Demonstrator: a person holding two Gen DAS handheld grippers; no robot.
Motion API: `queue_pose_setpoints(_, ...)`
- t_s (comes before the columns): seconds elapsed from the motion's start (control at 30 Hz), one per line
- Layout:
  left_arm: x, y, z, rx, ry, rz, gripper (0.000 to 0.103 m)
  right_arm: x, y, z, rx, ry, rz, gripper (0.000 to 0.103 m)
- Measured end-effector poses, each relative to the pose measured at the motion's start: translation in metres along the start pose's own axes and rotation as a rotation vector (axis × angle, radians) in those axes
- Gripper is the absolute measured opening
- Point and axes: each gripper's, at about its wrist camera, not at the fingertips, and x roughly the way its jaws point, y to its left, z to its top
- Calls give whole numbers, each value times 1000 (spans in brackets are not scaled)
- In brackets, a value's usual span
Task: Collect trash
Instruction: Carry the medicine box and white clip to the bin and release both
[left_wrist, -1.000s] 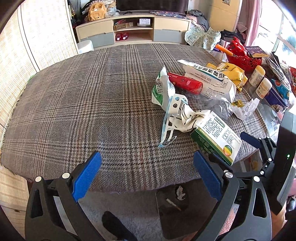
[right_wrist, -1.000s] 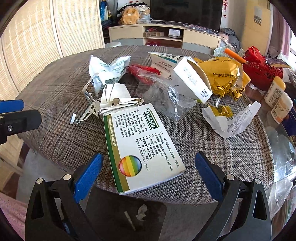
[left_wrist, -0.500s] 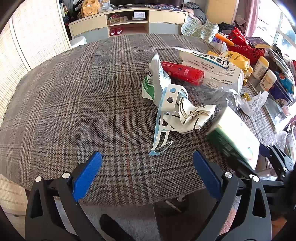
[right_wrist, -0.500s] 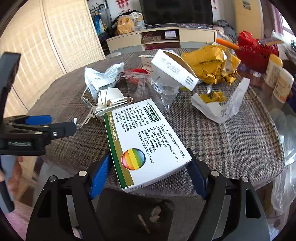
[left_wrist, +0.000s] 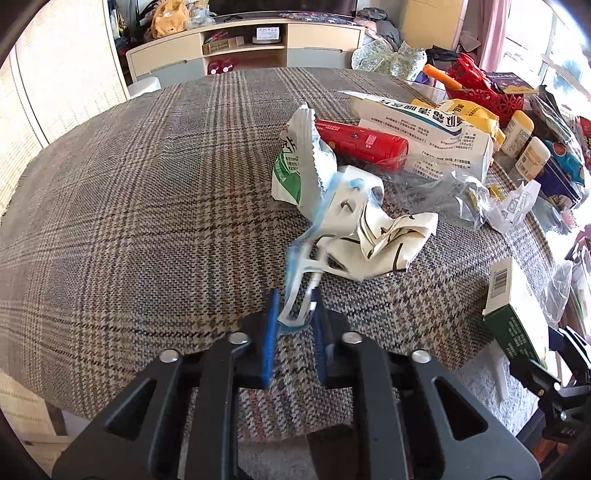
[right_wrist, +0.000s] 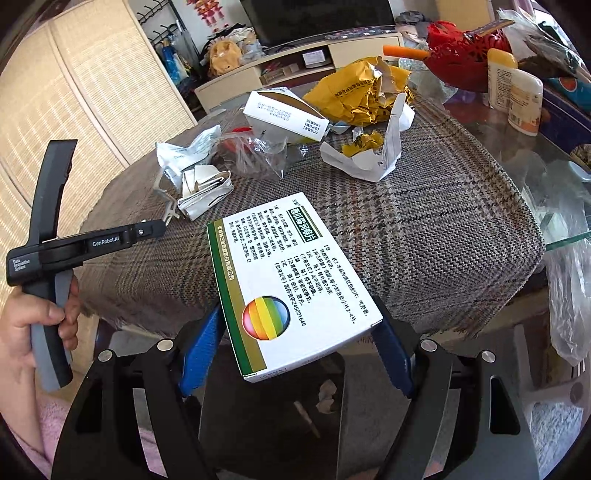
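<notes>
My left gripper (left_wrist: 293, 325) is shut on the end of a white and blue plastic holder (left_wrist: 301, 284), which is joined to crumpled white paper (left_wrist: 384, 236) on the plaid table (left_wrist: 147, 206). My right gripper (right_wrist: 295, 343) is shut on a white and green medicine box (right_wrist: 288, 280) with a rainbow ball, held lifted over the table's front edge; the box also shows in the left wrist view (left_wrist: 513, 310). A dark trash bin (right_wrist: 273, 406) with scraps in it lies below the box.
More trash lies further in: a green and white wrapper (left_wrist: 299, 162), a red tube (left_wrist: 362, 142), a long white carton (left_wrist: 424, 129), clear plastic (left_wrist: 461, 192), yellow wrapper (right_wrist: 358, 92) and torn white paper (right_wrist: 373, 155). Bottles (right_wrist: 524, 99) and a red basket (right_wrist: 461, 55) stand at the right.
My left gripper has moved forward and shut on the plastic holder. My right gripper has closed on the medicine box and lifted it off the table edge.
</notes>
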Motion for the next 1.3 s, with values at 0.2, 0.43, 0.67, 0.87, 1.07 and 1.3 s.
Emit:
queue_pose_setpoints(0.2, -32, 1, -17, -14, -33, -47, 0, -21, 7, -2, -20, -31, -16, 77)
queue_pose_setpoints(0.43, -78, -12, -53, -32, -71, -123, 0, -54, 22, -13, -44, -61, -37, 77)
queue_pose_setpoints(0.67, -100, -28, -99, -29, -46, -166, 0, -74, 32, -37, -82, -55, -99, 77)
queue_pose_setpoints(0.87, -91, -41, -136, -10, -4, -213, 0, -60, 28, -71, -84, 23, -152, 77)
queue_pose_setpoints(1.07, -56, -48, -162, 23, 74, -272, 1, -26, 24, -102, -82, 92, -190, 77)
queue_pose_setpoints(1.3, -16, -42, -178, -16, 129, -309, 1, 8, 23, -129, -81, 146, -234, 77)
